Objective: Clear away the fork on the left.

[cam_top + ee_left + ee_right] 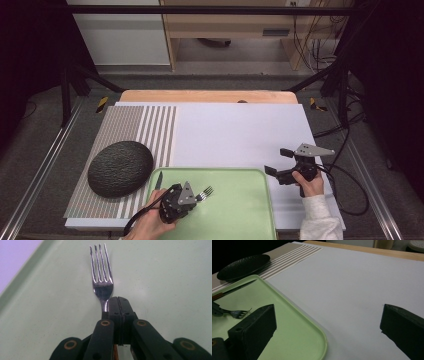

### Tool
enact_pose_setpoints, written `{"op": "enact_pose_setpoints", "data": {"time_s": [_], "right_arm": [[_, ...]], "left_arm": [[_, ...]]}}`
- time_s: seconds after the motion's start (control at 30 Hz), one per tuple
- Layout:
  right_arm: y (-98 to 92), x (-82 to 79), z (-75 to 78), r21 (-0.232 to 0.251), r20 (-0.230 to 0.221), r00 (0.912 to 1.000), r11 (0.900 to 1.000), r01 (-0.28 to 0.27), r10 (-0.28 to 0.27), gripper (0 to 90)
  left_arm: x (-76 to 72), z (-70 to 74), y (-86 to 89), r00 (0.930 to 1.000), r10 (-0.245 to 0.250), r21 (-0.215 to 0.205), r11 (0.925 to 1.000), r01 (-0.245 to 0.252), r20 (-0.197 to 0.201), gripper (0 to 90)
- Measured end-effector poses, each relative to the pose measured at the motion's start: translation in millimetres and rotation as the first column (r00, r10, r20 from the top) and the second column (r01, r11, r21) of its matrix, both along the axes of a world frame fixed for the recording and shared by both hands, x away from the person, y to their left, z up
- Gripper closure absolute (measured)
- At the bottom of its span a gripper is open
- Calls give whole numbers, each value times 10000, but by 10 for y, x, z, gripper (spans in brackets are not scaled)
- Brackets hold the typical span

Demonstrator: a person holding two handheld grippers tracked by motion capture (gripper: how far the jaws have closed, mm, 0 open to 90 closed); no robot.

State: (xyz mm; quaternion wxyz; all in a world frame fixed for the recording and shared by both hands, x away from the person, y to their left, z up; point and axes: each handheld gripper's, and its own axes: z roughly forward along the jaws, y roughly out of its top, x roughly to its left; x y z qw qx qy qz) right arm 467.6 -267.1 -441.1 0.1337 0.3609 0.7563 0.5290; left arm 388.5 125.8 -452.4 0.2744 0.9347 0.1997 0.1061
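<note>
Fork (102,285): light, stiff, slippery steel; left claw (119,305) clamps its neck over the tray (240,210). Right claw (278,161) stands apart, empty.

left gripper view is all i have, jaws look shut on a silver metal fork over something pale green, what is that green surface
Observer: It is a pale green plastic tray with rounded corners, at the near edge of the table; the left gripper holds the silver metal fork over it.
Operator: anything else on the tray
Observer: Yes, a dark-bladed knife lies along its left edge.
Operator: where is the other gripper
Observer: The right gripper is right of the tray over the white mat, jaws wide open and empty.
Operator: any plate around
Observer: A round black textured plate sits on the striped placemat, left of the tray.
</note>
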Motion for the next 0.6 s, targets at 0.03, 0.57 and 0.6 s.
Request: {"op": "enact_pose_setpoints", "data": {"time_s": [0.03, 0.57, 0.6], "right_arm": [[-1, 0, 1, 12, 2, 10000, 10000, -8, 8, 10], [-1, 1, 0, -7, 0, 10000, 10000, 11, -11, 10], [-1, 1, 0, -12, 1, 10000, 10000, 8, -8, 10]], "left_arm": [[5, 0, 7, 10000, 28, -7, 10000, -28, 6, 898], [77, -14, 102, 9993, 377, -21, 9993, -377, 59, 898], [82, -18, 108, 9992, 388, -13, 9992, -388, 96, 898]]}}
